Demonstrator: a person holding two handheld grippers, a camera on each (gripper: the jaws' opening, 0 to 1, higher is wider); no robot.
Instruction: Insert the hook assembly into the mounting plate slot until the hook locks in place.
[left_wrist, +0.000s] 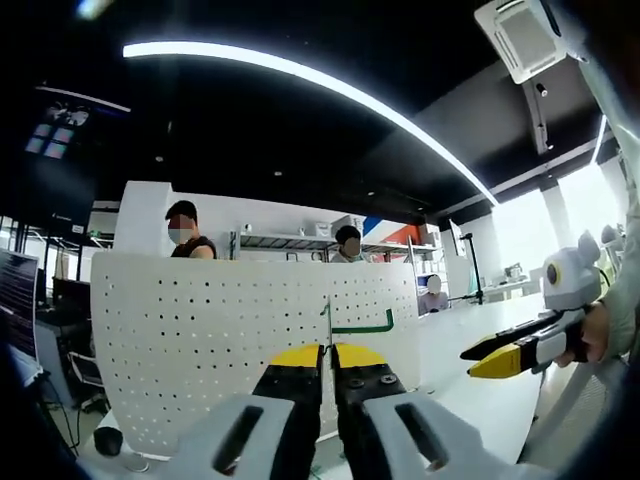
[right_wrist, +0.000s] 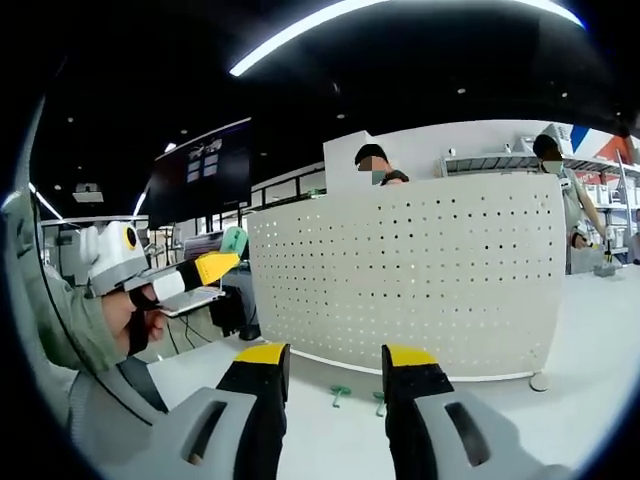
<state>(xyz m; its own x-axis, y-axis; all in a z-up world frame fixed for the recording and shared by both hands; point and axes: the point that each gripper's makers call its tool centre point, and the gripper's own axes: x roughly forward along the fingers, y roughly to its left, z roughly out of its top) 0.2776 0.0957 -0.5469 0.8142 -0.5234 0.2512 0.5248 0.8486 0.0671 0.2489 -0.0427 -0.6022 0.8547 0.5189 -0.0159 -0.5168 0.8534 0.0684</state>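
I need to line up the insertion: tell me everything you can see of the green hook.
The green hook is a thin L-shaped piece, apparently plastic or coated wire. The left gripper, jaws shut, pinches its upright end; its long arm runs level to the right and ends in a short upturned tip. It sits right in front of the white pegboard; whether they touch is unclear.

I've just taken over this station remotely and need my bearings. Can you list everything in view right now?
Pegboard plate: one, white, upright on the table.
Hook: one, green, held at the plate by the left gripper.
Loose hooks: two, green, on the table before the plate.
Table: one, white.
People: three, behind the plate.
Monitor: one, dark, left of the plate.
Left gripper: yellow-tipped, shut on hook.
Right gripper: yellow-tipped, open, empty.
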